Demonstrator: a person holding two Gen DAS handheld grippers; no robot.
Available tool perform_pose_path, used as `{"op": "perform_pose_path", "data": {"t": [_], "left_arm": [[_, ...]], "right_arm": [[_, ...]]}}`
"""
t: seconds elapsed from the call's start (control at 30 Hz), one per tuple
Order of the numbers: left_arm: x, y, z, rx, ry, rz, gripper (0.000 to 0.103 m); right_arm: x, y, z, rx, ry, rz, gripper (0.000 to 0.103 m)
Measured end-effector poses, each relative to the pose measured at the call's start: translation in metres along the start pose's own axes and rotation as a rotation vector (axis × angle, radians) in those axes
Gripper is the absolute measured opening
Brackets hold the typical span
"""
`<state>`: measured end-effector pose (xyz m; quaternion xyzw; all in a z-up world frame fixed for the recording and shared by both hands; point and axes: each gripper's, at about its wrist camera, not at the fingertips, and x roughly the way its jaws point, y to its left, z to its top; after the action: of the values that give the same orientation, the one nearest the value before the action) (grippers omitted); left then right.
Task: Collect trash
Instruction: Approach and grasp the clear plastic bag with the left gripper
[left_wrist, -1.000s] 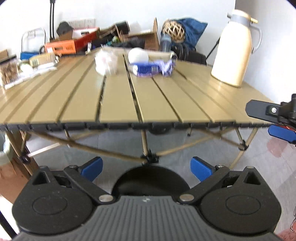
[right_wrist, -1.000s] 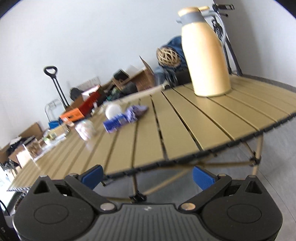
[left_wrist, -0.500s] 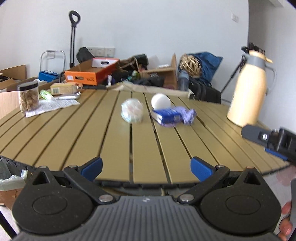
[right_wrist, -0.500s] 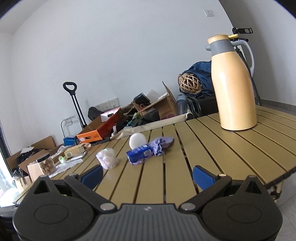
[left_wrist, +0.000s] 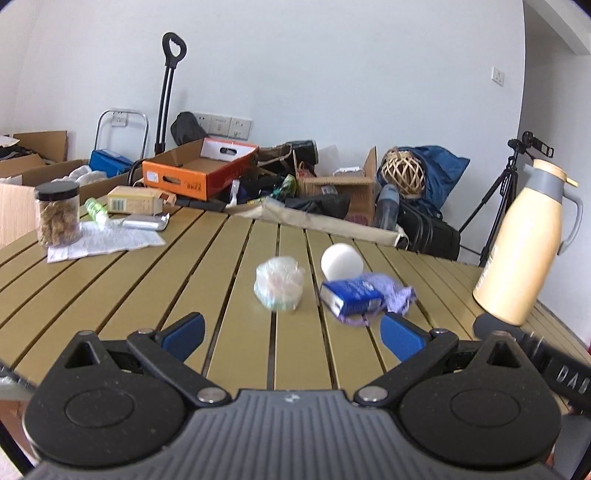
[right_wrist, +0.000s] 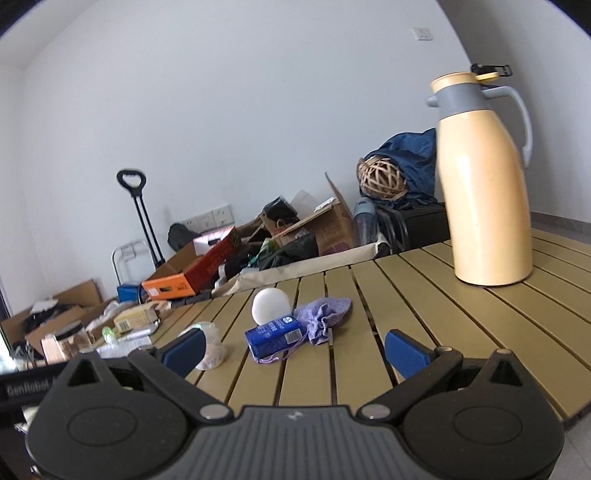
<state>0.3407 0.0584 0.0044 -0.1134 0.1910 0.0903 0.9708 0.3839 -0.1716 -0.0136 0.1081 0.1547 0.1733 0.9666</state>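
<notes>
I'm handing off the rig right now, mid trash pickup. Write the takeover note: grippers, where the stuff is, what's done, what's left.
Left gripper: open, empty, over the near table edge.
Right gripper: open, empty, beside it.
On the slatted table: crumpled plastic wad, blue carton on a purple pouch, white ball just behind.
Done: nothing picked up.
Left: grab the wad and carton. No bin visible.

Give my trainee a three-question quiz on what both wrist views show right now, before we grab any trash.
1. True or false: the left gripper holds the crumpled plastic bag.
2. Which touches the blue carton: A) cream thermos, B) purple pouch, C) jar?
3. Fill in: the right gripper is ____.

Key: 1 false, both grippers are empty. 2 B. 3 open.
</notes>
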Motion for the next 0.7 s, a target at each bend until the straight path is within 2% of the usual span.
{"op": "perform_pose_path", "data": {"t": [0.37, 0.7], "left_arm": [[0.071, 0.001, 0.033, 0.029, 0.023, 0.026, 0.103], [0.141, 0.006, 0.039, 0.026, 0.089, 0.04, 0.103]], "right_arm": [[0.061, -0.004, 0.015, -0.02, 0.039, -0.04, 0.103], [0.112, -0.02, 0.028, 0.023, 0.067, -0.099, 0.103]]}}
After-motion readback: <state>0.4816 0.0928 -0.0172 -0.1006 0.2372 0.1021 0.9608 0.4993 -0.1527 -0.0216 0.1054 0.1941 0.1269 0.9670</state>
